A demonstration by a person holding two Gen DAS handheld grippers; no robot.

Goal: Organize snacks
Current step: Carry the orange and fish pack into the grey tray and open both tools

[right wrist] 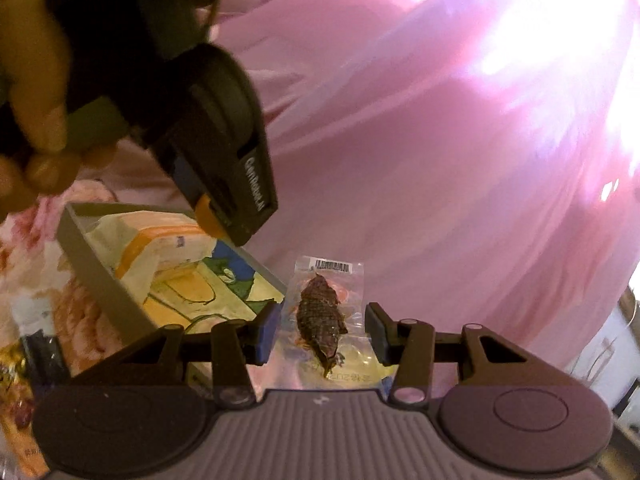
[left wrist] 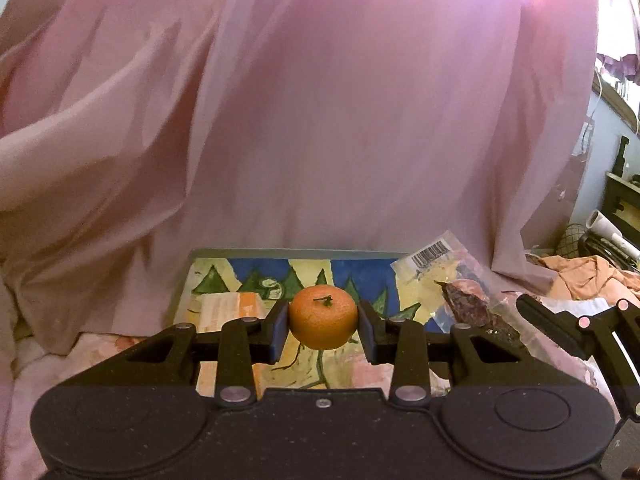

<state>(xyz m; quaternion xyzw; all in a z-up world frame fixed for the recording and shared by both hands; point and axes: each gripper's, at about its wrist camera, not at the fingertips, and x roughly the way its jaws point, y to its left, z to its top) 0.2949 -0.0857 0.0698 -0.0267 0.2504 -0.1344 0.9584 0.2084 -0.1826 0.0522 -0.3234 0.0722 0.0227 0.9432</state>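
Orange and round, a mandarin [left wrist: 323, 317] sits clamped between the blue pads of the left gripper [left wrist: 323, 322], stem up, its sides touching both fingers [left wrist: 279, 330], which stand narrow around it. That gripper tilts a little downward over a shallow grey tray [left wrist: 182, 280] lined with a painted picture of green trees, and the fruit hangs above the tray's middle. In the right wrist view a hand [right wrist: 30, 92] holds the left gripper's body from above, over the tray's far edge. The right gripper [right wrist: 320, 332] points nearly level, its fingers [right wrist: 266, 330] partly apart on either side of a clear packet of dried dark food [right wrist: 326, 320] with a barcode; whether they press it I cannot tell. The packet lies just beside the tray's right-hand corner, before a pink curtain [right wrist: 420, 160].
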